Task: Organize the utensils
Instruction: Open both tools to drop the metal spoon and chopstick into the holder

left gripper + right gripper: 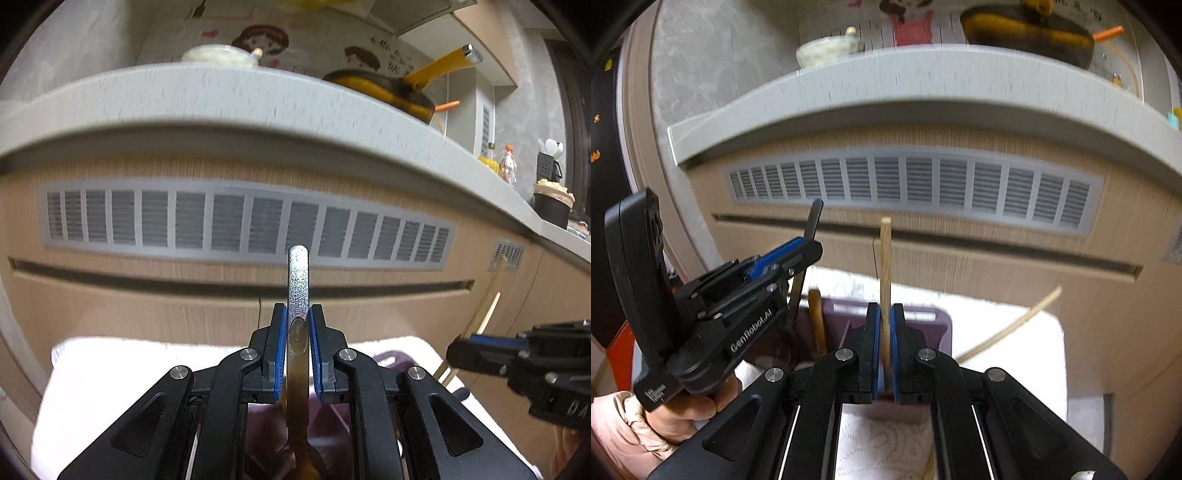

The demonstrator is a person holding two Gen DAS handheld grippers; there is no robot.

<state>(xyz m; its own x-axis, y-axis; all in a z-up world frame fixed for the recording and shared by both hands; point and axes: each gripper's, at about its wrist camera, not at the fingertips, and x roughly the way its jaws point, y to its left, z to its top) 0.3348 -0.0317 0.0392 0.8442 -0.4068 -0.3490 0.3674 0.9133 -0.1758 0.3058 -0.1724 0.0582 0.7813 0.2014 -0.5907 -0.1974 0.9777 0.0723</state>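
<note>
My left gripper (298, 314) is shut on a metal spoon (298, 284), handle end up, its bowl hanging low between the arms. It also shows in the right wrist view (807, 245), holding the spoon (813, 218) over the left side of a purple utensil holder (923, 317). My right gripper (885, 314) is shut on a wooden chopstick (885, 258) held upright above the holder. It shows in the left wrist view (458, 350) with the chopstick (487, 314). A wooden handle (817, 317) stands in the holder.
The holder stands on a white cloth (1015, 332). A loose chopstick (1015, 325) lies slanted across the cloth at right. Behind is a wooden cabinet front with a grey vent (240, 221) under a grey countertop (221, 96) carrying a bowl (218, 55) and a yellow pan (388, 88).
</note>
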